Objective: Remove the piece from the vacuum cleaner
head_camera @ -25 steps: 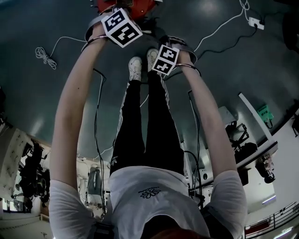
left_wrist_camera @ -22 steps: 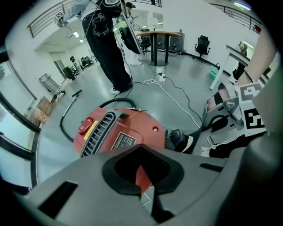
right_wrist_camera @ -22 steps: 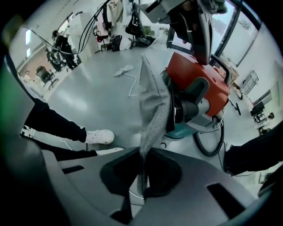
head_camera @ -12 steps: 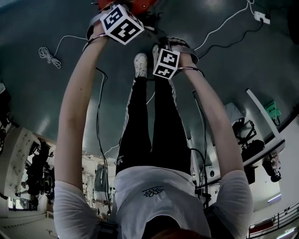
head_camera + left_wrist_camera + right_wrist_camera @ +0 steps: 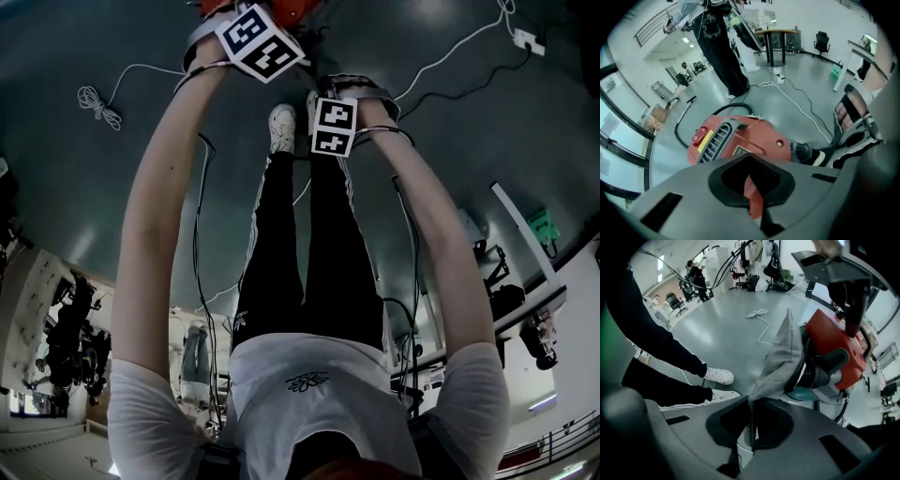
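Pinching the lower corner of the grey mesh filter bag [image 5: 785,357], the right gripper [image 5: 751,427] had its jaws pressed together on the cloth. The bag's wide end lay against the black collar of the red vacuum cleaner [image 5: 834,338]. The left gripper [image 5: 754,204] was clamped on a red edge of its body. It stood on the grey floor [image 5: 726,324] near the person's white shoes [image 5: 719,376].

Head view: from above person [image 5: 309,375], looks steeply down to floor [image 5: 84,187], far off. L gripper view: close over red vacuum cleaner [image 5: 754,136], faces across hall. R gripper view: close beside it, looks along grey filter bag [image 5: 785,357]. All 3 share vacuum cleaner & floor.
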Demonstrator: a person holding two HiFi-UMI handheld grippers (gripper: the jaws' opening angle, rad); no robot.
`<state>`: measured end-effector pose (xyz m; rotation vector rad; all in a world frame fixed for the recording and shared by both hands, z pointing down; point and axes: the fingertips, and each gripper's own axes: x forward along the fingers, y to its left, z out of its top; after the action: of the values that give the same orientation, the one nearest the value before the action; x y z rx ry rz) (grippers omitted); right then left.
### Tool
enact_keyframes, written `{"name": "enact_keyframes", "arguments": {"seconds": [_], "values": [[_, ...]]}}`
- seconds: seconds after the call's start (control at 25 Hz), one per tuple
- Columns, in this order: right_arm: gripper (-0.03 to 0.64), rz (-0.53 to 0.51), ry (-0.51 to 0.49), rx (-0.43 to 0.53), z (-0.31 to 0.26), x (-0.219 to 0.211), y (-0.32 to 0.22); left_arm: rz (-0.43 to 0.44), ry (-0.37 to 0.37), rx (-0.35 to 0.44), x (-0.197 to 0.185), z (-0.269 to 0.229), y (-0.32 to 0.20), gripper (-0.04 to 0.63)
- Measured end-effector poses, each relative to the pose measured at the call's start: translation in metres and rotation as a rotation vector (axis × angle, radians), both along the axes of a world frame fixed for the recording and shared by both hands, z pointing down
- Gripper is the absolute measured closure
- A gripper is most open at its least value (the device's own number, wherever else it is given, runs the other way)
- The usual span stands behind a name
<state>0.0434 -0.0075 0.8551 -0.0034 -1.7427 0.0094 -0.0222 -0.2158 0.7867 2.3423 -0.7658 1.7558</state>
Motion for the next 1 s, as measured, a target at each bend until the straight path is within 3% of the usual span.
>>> {"name": "enact_keyframes", "arguments": {"seconds": [0.12,0.28,0.6,1.0], "values": [[0.594,-0.075,0.021,-0.014,0.005,-0.004,0.003,0.020,-0.065,-0.026,-0.005,-0.002,-0.010,0.607],[0.594,-0.152,0.050,-0.006,0.008,0.013,-0.001,-0.014,0.025,0.000,-0.004,-0.003,-0.005,0.607],[0.594,-0.441,0.049,0.094,0.009,0.029,-0.006,0.007,0.020,0.013,0.001,-0.005,-0.008,0.607],[0.594,-0.475,-0.011,0.104,0.000,0.030,0.002,0.004,0.057,0.016,-0.001,-0.006,-0.009,0.607]]}}
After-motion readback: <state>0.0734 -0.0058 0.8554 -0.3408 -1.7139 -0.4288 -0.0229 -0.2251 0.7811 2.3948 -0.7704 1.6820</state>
